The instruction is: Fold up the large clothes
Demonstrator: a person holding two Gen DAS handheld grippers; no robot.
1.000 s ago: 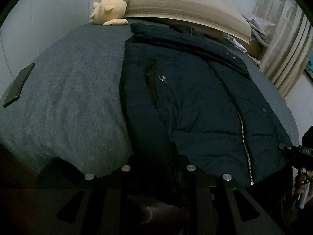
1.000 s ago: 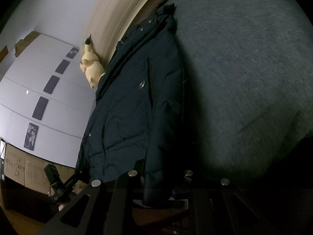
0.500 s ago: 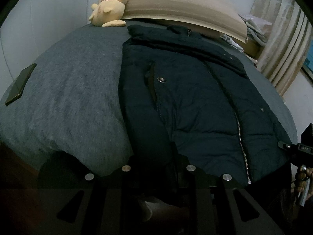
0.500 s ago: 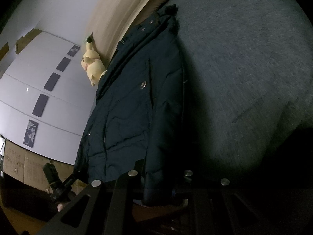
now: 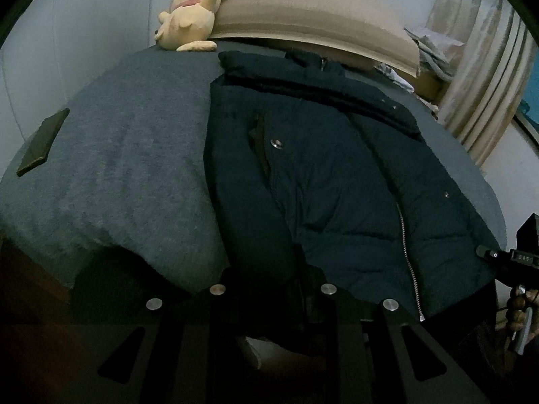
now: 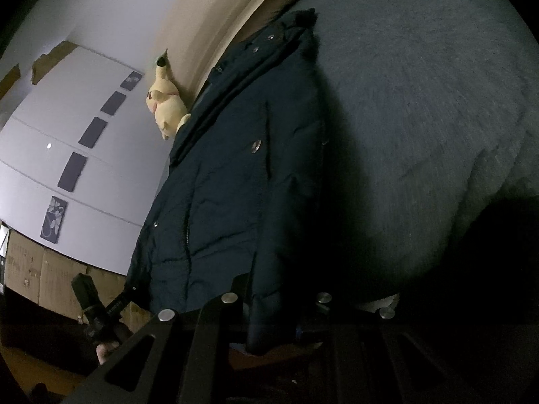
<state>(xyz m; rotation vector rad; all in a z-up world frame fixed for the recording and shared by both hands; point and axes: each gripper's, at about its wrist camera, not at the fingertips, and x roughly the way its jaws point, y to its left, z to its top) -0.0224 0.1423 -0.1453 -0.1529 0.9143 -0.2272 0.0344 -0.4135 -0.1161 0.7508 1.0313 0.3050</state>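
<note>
Left wrist | puffy quilted navy jacket | fuzzy grey bedspread

jacket: drifted slightly toward the frame's upper left in the left wrist view
plush toy: slid a little toward the top

Dim, grainy fisheye views with black vignetted corners; foreground in deep shadow, pale wall brightest.

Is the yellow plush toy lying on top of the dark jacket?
No, the yellow plush toy sits on the grey blanket against the headboard, clear of the jacket.
</note>
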